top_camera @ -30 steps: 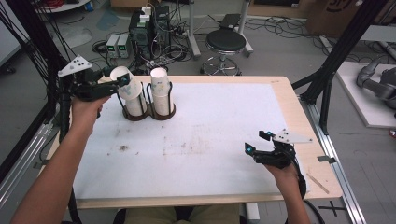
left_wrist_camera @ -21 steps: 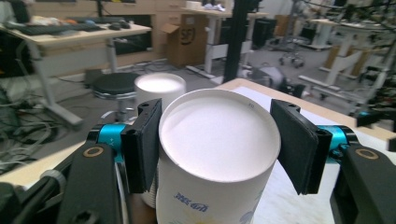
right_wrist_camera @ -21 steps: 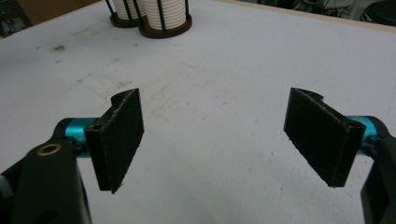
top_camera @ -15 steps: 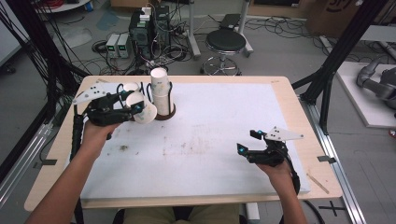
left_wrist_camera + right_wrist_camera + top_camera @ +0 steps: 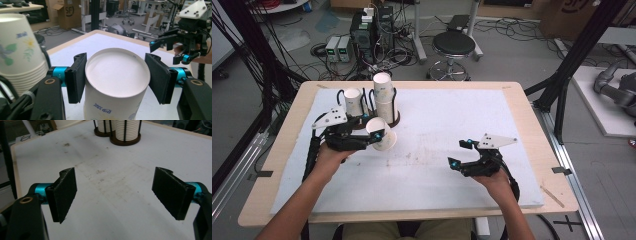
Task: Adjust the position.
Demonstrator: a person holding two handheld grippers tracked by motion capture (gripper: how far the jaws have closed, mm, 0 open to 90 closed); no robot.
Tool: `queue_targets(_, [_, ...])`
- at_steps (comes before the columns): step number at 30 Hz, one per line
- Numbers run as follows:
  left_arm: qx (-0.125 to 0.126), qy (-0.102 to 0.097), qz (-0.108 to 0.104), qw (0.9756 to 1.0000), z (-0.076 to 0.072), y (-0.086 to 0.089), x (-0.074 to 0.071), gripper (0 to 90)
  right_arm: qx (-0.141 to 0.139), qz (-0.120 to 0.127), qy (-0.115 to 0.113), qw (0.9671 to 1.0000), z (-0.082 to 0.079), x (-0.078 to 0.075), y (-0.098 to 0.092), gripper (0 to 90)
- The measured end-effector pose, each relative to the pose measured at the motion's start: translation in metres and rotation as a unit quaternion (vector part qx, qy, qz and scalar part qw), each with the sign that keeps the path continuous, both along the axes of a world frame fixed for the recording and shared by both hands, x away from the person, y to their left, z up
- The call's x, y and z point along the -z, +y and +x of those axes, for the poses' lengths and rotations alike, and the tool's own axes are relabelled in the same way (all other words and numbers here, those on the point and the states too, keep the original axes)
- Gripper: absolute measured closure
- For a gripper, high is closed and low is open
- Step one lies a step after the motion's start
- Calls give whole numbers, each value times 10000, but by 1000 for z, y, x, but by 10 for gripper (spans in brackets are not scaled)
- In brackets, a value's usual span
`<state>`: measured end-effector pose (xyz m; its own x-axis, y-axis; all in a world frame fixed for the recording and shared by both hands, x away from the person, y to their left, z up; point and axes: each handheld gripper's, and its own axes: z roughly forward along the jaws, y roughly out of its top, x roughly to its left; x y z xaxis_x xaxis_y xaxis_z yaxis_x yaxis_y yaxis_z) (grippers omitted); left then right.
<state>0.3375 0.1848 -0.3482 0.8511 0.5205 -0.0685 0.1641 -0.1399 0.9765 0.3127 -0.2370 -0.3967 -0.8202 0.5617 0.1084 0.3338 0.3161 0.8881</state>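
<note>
The left gripper (image 5: 371,138) holds a paper cup (image 5: 381,135) between its fingers (image 5: 77,77), tilted, with the white bottom turned toward the gripper's camera. The cup is above the tabletop (image 5: 452,110) near the far left corner, just in front of the two cup holders (image 5: 384,121). The right holder carries a tall stack of cups (image 5: 384,97) and the left holder a shorter stack (image 5: 353,101). In the left gripper view the near stack (image 5: 18,50) stands very close to the left finger, so there is little room on that side.

The right gripper (image 5: 462,154) hovers near the front right part of the tabletop, its fingers (image 5: 63,192) spread wide with nothing between them. Between the two grippers the white surface is free, only with some small dark stains (image 5: 100,173). The middle and the right edge of the tabletop also leave wide room.

The cup carries blue letters (image 5: 102,107) low on its side, too blurred and cut off to read, and a flower print. A cardboard box (image 5: 68,12) in the background shows letters like "SF". The lower part of the held cup is cut off by the picture edge.
</note>
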Motion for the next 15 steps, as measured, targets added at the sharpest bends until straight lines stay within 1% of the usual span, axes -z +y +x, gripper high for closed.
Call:
queue_targets(2, [22,3,2,10000,-1,-2,0,369,-132,7,-2,9999,2,-1,6,206])
queue_targets(6, [241,5,3,9997,-4,-15,-1,370,-352,82,-3,9993,7,-5,17,206])
queue_targets(8, [260,7,-4,9997,-4,-17,-1,369,-466,115,21,9988,9,-6,24,206])
queue_targets(9, [320,8,-6,9995,-5,-21,0,369,-466,115,21,9988,9,-6,24,206])
queue_targets(10, [381,22,0,9993,-5,-23,0,370,-610,130,10,9981,11,-7,32,206])
queue_targets(12, [540,41,57,9985,-7,-32,1,370,-734,137,-1,9972,11,-8,38,206])
queue_targets(14, [589,39,78,9982,-8,-35,2,370,-773,143,-19,9969,12,-8,41,206])
queue_targets(15, [671,50,89,9977,-9,-40,2,370,-860,157,-17,9962,12,-7,46,206])
